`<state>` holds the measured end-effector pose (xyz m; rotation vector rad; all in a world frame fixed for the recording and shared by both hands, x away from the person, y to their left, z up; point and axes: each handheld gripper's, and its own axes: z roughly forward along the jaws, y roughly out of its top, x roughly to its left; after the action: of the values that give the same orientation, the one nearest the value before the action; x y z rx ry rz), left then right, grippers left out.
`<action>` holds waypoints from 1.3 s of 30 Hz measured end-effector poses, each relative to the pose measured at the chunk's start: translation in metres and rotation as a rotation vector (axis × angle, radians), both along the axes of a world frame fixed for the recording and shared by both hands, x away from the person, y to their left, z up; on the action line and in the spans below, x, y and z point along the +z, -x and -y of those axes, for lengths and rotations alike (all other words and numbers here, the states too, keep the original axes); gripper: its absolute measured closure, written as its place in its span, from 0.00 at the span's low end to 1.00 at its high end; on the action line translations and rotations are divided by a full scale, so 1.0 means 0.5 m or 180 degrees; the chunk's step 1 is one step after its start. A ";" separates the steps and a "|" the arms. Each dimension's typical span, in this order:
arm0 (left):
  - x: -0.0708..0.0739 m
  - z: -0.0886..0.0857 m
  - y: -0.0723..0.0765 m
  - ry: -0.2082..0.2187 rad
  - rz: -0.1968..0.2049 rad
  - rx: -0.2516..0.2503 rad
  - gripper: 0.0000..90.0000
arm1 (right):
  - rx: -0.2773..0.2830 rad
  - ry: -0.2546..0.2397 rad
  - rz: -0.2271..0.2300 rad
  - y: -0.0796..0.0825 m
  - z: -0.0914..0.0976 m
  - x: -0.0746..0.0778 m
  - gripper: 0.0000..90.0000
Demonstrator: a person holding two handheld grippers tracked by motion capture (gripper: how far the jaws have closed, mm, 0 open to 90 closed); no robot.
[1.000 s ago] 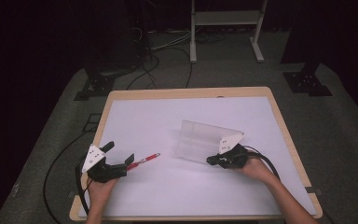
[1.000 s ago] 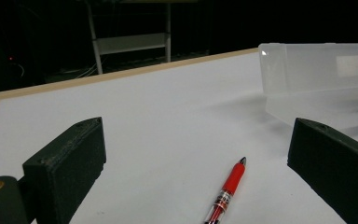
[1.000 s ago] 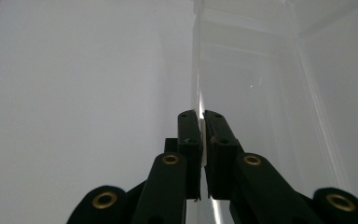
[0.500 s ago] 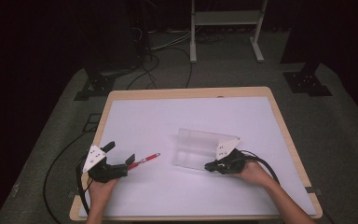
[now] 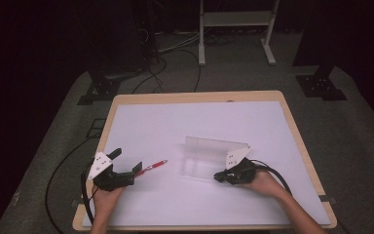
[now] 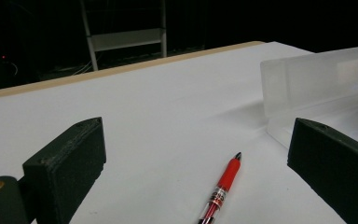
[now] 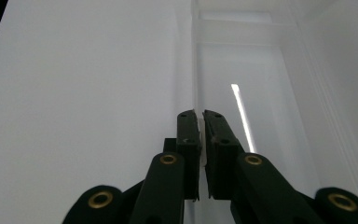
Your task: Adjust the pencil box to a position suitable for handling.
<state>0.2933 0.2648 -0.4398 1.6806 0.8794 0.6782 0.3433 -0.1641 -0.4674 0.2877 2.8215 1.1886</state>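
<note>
High view: one wooden-rimmed table with a white top (image 5: 126, 122) carries two objects, one translucent plastic rectangular case with a hinged lid (image 5: 205, 157) and one red pen with a clear barrel section (image 5: 152, 166). The case lies open at mid-table, right of centre, its lid standing upright along the far side and its shallow tray flat on the surface. The pen lies left of the case, apart from it, aligned obliquely. Two hand-held black grippers are present. The left gripper (image 5: 126, 170) rests at the near left of the table, its jaws spread wide, with the pen's near end lying just at its tips. The right gripper (image 5: 218, 176) rests at the near edge of the tray, held by the person's right hand (image 5: 263, 184).

Left gripper view: the two black jaws stand well apart and hold nothing. The single pen (image 6: 220, 192) lies on the white surface between them, touching neither, its dark tip pointing away. The case (image 6: 314, 88) sits at the right, frosted and empty where visible.

Right gripper view: the jaws are nearly closed, pinching the thin front wall of the tray (image 7: 199, 84). The tray's interior appears pale and bare, with one bright reflected streak.
</note>
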 end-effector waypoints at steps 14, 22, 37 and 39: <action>-0.002 0.006 -0.001 -0.0037 -0.0001 -0.0062 0.04 | -0.0143 -0.0175 -0.0094 0.004 0.016 0.014 0.65; -0.005 0.003 -0.004 -0.0031 -0.0007 -0.0087 0.04 | -0.0292 -0.0297 -0.0107 0.007 0.040 0.032 0.53; -0.009 0.009 -0.007 -0.0120 -0.0043 -0.0156 0.04 | -0.0623 -0.0421 -0.0063 0.020 0.120 0.038 0.42; -0.009 0.011 -0.007 -0.0160 -0.0061 -0.0167 0.04 | -0.0679 -0.0445 -0.0069 0.025 0.136 0.037 0.41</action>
<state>0.2967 0.2594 -0.4445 1.7517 0.8349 0.6542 0.3310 -0.2320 -0.4489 0.5966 2.6464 1.3414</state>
